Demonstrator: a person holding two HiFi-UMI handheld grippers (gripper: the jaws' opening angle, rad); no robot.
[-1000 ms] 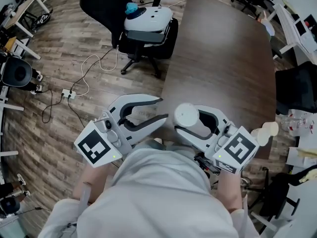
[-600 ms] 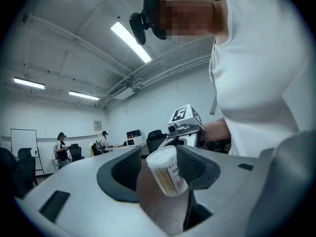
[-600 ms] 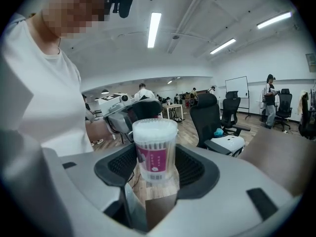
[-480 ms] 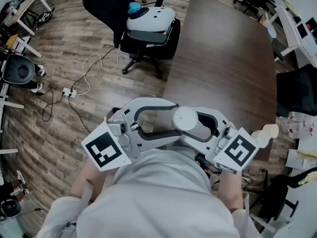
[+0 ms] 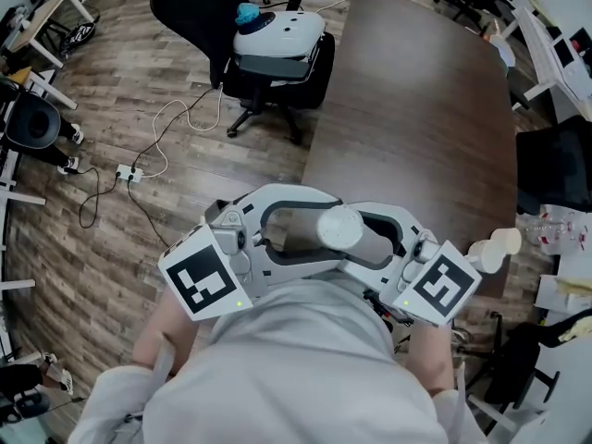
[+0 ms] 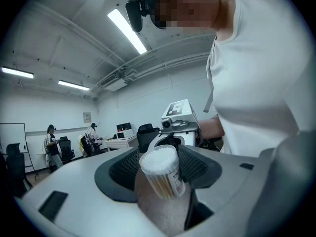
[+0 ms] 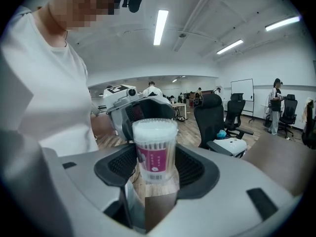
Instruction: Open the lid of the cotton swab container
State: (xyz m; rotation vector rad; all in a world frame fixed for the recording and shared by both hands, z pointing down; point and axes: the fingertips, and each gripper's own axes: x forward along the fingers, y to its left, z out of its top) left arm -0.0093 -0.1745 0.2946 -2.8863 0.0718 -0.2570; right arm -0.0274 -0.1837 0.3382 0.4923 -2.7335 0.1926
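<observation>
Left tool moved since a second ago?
Yes. Left tool swung right, toward the table; its jaws, just opening, now flank the container held in the right tool.

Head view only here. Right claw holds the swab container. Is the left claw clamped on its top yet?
Observer: No. In the left gripper view the left claw has jaws that have just been opening and now stand wide. The top of the cotton swab container sits between them, apparently unpressed.
Operator: Still closed?
Observer: Right gripper view shows the lid seated, swab tips packed under it.
Operator: Right hold okay?
Observer: Same view: right claw is clamped on the labelled body, below the lid.
</observation>
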